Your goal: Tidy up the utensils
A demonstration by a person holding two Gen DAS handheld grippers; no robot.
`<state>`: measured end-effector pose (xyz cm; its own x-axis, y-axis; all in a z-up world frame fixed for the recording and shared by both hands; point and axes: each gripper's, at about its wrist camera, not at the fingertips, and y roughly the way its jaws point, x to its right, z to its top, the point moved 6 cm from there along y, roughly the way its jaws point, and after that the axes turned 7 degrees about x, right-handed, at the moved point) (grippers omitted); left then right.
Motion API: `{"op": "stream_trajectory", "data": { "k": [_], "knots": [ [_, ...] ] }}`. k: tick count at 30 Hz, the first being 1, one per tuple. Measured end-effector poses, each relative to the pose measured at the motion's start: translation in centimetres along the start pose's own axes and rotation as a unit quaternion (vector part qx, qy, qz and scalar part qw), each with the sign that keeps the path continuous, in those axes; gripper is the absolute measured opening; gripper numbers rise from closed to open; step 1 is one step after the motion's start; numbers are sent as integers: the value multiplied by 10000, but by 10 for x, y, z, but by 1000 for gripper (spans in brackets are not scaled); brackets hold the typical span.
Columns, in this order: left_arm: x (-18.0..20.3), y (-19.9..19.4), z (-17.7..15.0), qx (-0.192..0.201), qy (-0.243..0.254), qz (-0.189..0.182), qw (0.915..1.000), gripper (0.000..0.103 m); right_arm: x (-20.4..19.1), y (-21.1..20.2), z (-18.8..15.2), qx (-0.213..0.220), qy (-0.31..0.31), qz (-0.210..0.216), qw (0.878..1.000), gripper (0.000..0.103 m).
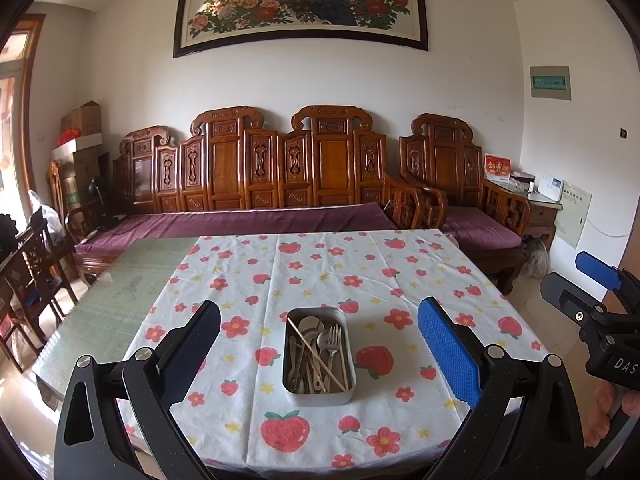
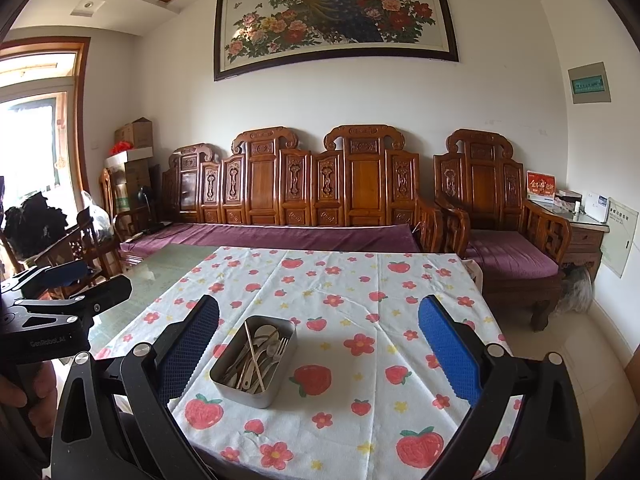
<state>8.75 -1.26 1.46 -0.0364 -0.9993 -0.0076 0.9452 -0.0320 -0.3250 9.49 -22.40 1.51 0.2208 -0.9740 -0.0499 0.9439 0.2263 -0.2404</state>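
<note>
Where the strawberry-print tablecloth [image 1: 320, 272] covers the table's near part, a rectangular metal tin [image 1: 319, 356] sits with its long side running away from the cameras. Contents: a fork [image 1: 331, 342], spoons [image 1: 312, 326], pale handled utensils and chopsticks [image 1: 316, 354], heaped loosely and crossing. Left gripper [image 1: 319, 346]: raised above the near table edge, jaws spread wide, nothing held, tin framed between them. Right gripper [image 2: 319, 346]: likewise raised, jaws spread wide, empty; tin near its left finger. Beyond: carved wooden bench [image 1: 256, 176].
</note>
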Motion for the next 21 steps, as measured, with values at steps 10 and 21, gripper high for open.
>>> {"op": "stream_trajectory", "data": {
  "k": [10, 21],
  "knots": [
    [1, -1, -1, 12, 4, -24, 10000, 95, 0, 0, -1, -5, 3, -3, 10000, 100],
    [3, -2, -1, 24, 2, -33, 10000, 95, 1, 0, -1, -3, 13, -4, 10000, 100]
  ]
}}
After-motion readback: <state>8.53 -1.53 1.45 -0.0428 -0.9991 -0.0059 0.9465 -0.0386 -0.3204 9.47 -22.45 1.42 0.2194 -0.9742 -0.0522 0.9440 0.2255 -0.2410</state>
